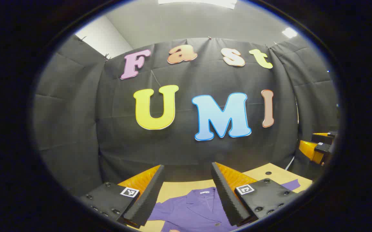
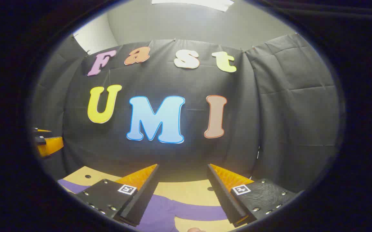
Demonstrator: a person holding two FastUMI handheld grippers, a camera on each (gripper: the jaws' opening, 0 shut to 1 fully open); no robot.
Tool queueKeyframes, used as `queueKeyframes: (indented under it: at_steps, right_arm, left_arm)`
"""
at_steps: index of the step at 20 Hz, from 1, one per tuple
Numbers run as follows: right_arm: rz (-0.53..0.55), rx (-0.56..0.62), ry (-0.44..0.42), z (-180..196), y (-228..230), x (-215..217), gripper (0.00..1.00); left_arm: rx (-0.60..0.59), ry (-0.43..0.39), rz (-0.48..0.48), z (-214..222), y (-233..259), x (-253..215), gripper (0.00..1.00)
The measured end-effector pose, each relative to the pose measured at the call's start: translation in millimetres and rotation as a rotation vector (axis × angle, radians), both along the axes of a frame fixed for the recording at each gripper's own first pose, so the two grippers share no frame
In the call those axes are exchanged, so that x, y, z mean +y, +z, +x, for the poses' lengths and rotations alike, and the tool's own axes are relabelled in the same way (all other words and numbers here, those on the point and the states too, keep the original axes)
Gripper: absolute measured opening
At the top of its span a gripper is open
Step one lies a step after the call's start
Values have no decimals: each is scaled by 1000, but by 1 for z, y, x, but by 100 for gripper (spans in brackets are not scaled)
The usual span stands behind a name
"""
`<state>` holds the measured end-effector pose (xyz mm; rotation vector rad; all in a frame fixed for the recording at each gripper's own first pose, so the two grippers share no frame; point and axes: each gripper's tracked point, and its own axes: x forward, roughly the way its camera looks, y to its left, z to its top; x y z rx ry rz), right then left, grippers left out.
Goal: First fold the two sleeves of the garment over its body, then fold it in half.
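A purple collared garment point(image 1: 195, 209) with buttons lies flat on the tan table point(image 1: 269, 172) in the left gripper view, collar toward the wall. My left gripper point(image 1: 188, 193) hangs above its collar, open, nothing between the fingers. At the right edge of that view the right gripper point(image 1: 318, 145) shows farther off. In the right gripper view my right gripper point(image 2: 182, 190) is open above a purple sleeve point(image 2: 189, 211) spread out to the right over the table point(image 2: 189, 191). The left gripper point(image 2: 45, 141) shows at the left edge there.
The black cloth booth wall stands close behind the table's far edge. Small dark holes point(image 1: 268, 173) point(image 2: 87, 176) dot the tabletop. A grey ceiling with light panels is overhead.
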<state>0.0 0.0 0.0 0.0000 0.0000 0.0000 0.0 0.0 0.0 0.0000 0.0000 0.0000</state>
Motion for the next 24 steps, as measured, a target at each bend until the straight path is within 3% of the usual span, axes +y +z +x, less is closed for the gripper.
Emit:
queueKeyframes:
  at_steps: [3,13,24]
  right_arm:
    - [9,10,11,5,-4,1,92]
    - [26,78,-23,20,-36,-20,92]
    - [50,277,-153,50,-136,-88,93]
  left_arm:
    - [1,6,2,3,-1,1,93]
    - [10,15,21,4,-5,-11,96]
    - [32,37,37,8,-14,-9,96]
